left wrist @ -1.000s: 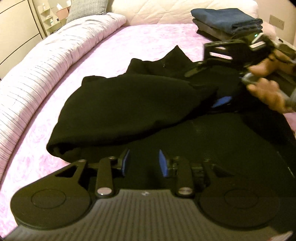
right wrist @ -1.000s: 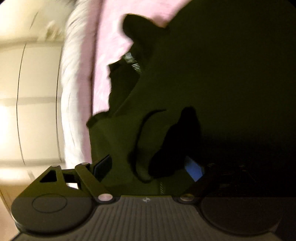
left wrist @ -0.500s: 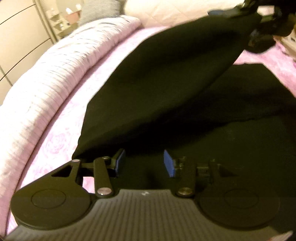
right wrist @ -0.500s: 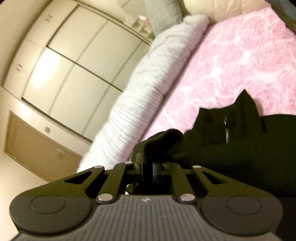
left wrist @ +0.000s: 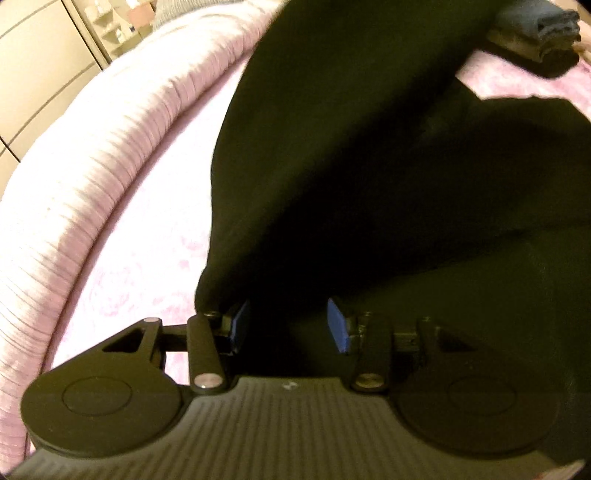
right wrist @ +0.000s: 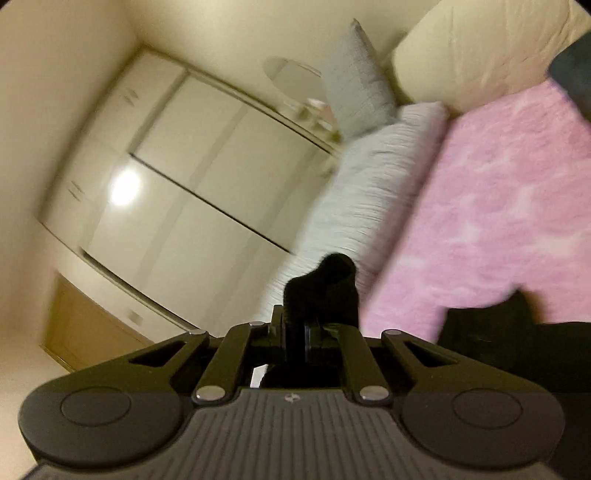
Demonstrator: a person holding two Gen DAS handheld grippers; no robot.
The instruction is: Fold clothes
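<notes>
Pink floral bedspread point(left wrist: 122, 266) covers the bed beside cream wardrobe doors point(right wrist: 192, 206). Right hand-held gripper point(right wrist: 295, 332) pinches the black fleece garment point(left wrist: 332, 147), lifted over the spread-fingered left hand-held gripper point(left wrist: 288, 325).

A home bedroom, seen from over the bed.

The pink rose-patterned bedspread point(right wrist: 491, 206) is the landmark: a rolled white quilt point(right wrist: 373, 184) runs along its edge, a cream padded headboard point(right wrist: 476, 51) and grey pillow point(right wrist: 358, 85) stand at its head, pale wardrobe doors point(right wrist: 207, 192) rise beyond the quilt, and folded clothes point(left wrist: 543, 29) are stacked on it.
</notes>
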